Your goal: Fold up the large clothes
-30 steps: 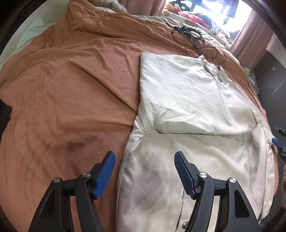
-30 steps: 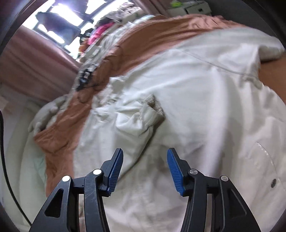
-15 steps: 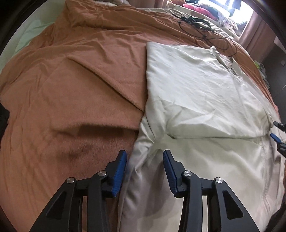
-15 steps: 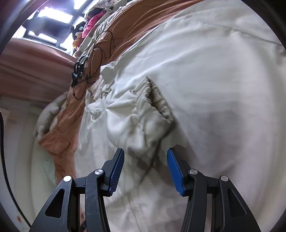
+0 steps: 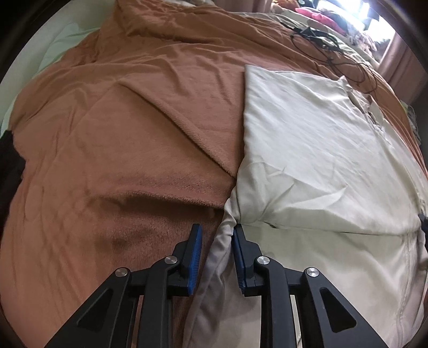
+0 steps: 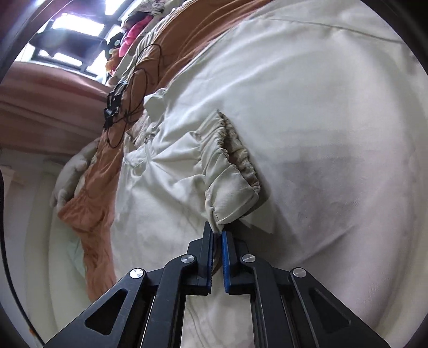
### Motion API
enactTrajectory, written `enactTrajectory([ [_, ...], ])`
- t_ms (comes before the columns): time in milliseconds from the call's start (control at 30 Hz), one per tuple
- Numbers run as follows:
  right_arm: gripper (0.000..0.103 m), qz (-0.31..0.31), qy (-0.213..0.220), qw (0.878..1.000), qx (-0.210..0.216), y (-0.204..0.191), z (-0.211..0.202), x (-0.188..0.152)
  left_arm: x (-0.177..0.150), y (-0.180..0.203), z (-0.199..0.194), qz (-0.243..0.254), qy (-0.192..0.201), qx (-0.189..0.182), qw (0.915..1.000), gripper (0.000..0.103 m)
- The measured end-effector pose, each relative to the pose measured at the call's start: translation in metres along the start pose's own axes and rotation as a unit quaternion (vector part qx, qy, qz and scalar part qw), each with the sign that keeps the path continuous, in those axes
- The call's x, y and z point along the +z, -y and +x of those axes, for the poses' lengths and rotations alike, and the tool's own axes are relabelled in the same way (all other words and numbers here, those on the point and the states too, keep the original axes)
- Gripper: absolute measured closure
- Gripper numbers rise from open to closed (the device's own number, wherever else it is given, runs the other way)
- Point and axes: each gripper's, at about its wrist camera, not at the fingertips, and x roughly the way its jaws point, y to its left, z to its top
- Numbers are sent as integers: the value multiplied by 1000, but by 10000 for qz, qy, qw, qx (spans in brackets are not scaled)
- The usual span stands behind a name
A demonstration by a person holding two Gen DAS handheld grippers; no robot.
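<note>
Left wrist: black cable [image 5: 331,50] beyond jacket [image 5: 307,150].

Daylight enters from a window [image 5: 355,10] at the upper right of the left wrist frame and blows out to white there; the same window [image 6: 72,34] glares at the upper left of the right wrist frame. The brown blanket [image 5: 120,133] is evenly and softly lit, with a faint shadow at lower centre. A grey shadow lies on the cream garment [image 6: 307,171] right of centre. Both frames bend strongly at the rims, with dark circular corners. Focus is sharp centrally.
</note>
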Motion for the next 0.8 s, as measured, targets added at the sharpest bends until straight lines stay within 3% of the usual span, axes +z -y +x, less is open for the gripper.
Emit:
enactTrajectory([
  [100, 64, -267, 51, 9995, -184, 0, -10, 8, -2, 5, -11, -67, 0, -31, 10000, 77],
  [133, 62, -297, 144, 9992, -215, 3, -18, 10, -3, 7, -14, -36, 14, -41, 10000, 74],
  [267, 57, -244, 480, 9985, -49, 22, -58, 27, -6, 18, -37, 79, 244, -171, 9995, 43],
  [333, 43, -211, 723, 9971, -116, 34, -81, 36, -6, 28, -49, 129, 385, -235, 9989, 33],
  [400, 42, -101, 911, 9957, -106, 49, -101, 45, -5, 39, -56, 183, 463, -250, 9984, 28],
  [500, 42, 132, 1128, 9935, 83, 74, -129, 59, -1, 59, -61, 240, 494, -360, 9978, 28],
  [800, 42, 836, 1808, 9799, 102, 154, -191, 96, -8, 133, -62, 592, 576, -560, 9950, 28],
])
